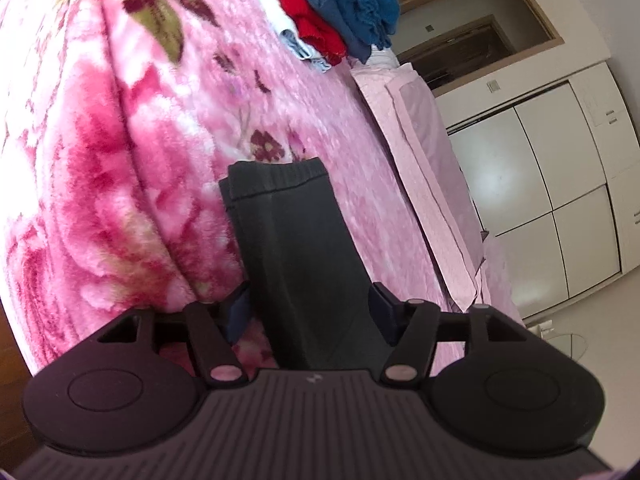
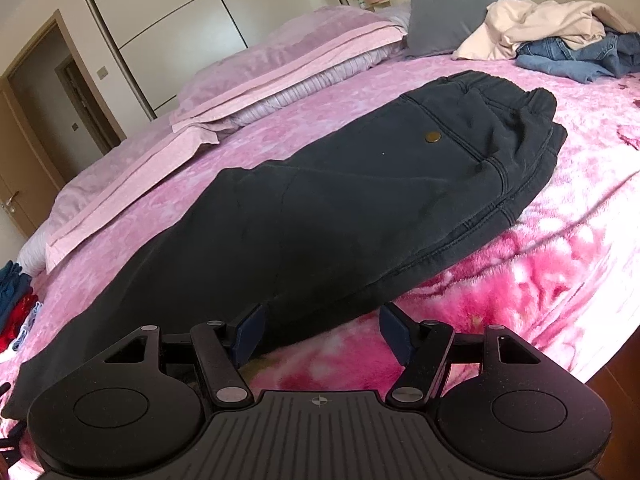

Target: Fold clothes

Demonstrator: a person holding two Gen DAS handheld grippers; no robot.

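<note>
A pair of dark charcoal cotton trousers lies flat on a fluffy pink floral blanket, stretching from the lower left of the right wrist view up to the elastic waistband at the upper right, with a small brass button showing on the seat. In the left wrist view the ribbed cuff end of the same trousers runs up the middle of the frame from between the fingers. The left gripper has its jaws spread apart, one blue pad on each side of the trouser leg, and whether the pads touch the cloth cannot be told. The right gripper is likewise released, its jaws wide, its left pad at the trousers' lower hem and its right pad over bare blanket. Beyond the trousers, a folded pale pink quilt lies along the far edge of the bed. At the upper right of the right wrist view sit a grey pillow, a crumpled cream garment and blue denim jeans. At the top of the left wrist view is a stack of red and blue folded clothes, with white wardrobe doors at the right.
</note>
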